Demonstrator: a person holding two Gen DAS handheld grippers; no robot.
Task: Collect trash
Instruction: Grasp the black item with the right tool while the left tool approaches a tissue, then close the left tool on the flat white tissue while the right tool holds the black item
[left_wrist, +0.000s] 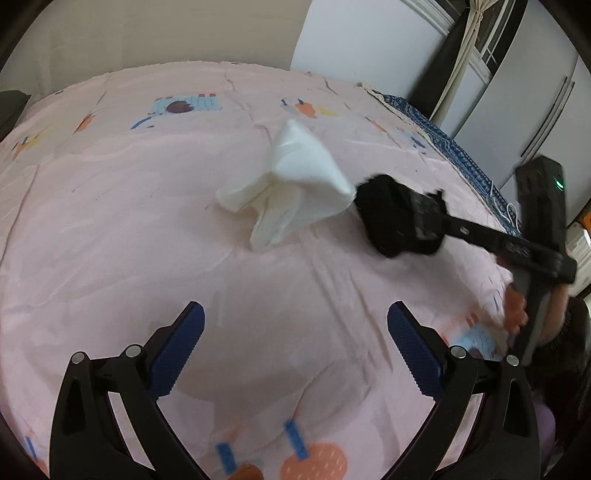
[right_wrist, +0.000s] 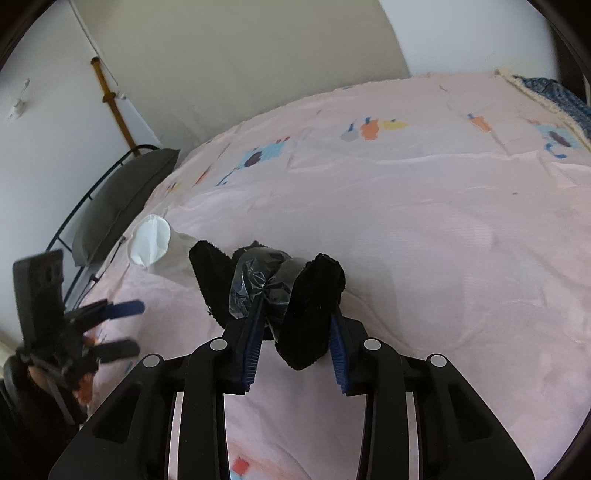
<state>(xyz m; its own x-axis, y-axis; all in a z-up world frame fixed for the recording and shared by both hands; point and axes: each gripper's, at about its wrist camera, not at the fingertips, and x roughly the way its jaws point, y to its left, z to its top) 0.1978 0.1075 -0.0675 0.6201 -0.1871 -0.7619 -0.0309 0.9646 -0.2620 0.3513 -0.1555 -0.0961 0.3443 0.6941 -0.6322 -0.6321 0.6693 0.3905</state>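
Nearby, the right gripper (right_wrist: 297, 332) is clamping a black bundle (right_wrist: 273, 291) on the pink bedspread (right_wrist: 443, 240); the left gripper (left_wrist: 295, 350) is gaping wide, empty.

Both wrist views look steeply down, close over the same pink bedspread (left_wrist: 147, 221).

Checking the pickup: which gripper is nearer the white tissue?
Right. The right gripper, shut on a black bundle, sits beside the white tissue; the open left gripper hangs well short.

Blurred: left claw (right_wrist: 122, 326) at frame edge. Hidden: most of white tissue (right_wrist: 149, 240) behind black bundle (right_wrist: 280, 295).
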